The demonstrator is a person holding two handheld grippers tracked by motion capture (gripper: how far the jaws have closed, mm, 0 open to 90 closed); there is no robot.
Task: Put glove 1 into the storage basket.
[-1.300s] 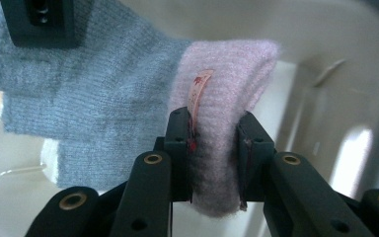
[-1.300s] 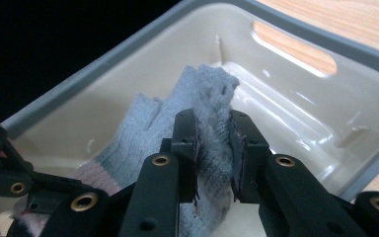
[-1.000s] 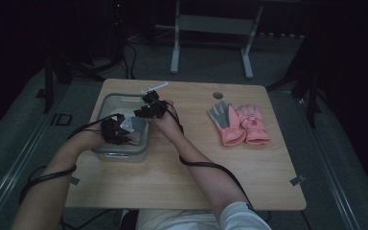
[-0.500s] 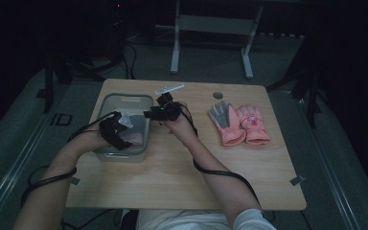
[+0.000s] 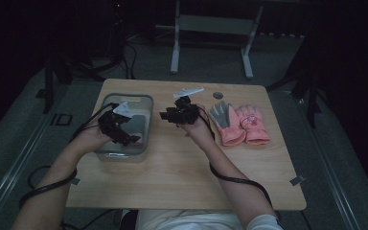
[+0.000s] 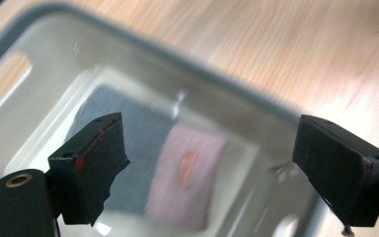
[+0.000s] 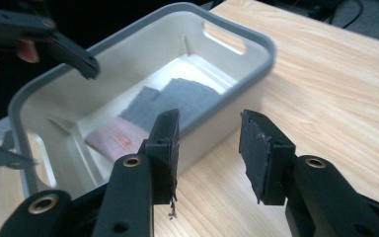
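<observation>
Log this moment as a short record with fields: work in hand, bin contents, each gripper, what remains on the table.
work: packing gloves into the bin
bin contents: a folded glove, grey and pink, lying flat on the bottom
left gripper: above the bin, jaws wide apart after just opening, nothing between them
right gripper: beside the bin over the table, jaws apart, empty
remaining: pair of pink and grey gloves lying on the table to the right of the right gripper

Grey-and-pink glove [image 7: 153,111] in a white, grey-rimmed bin [image 7: 237,79].
</observation>
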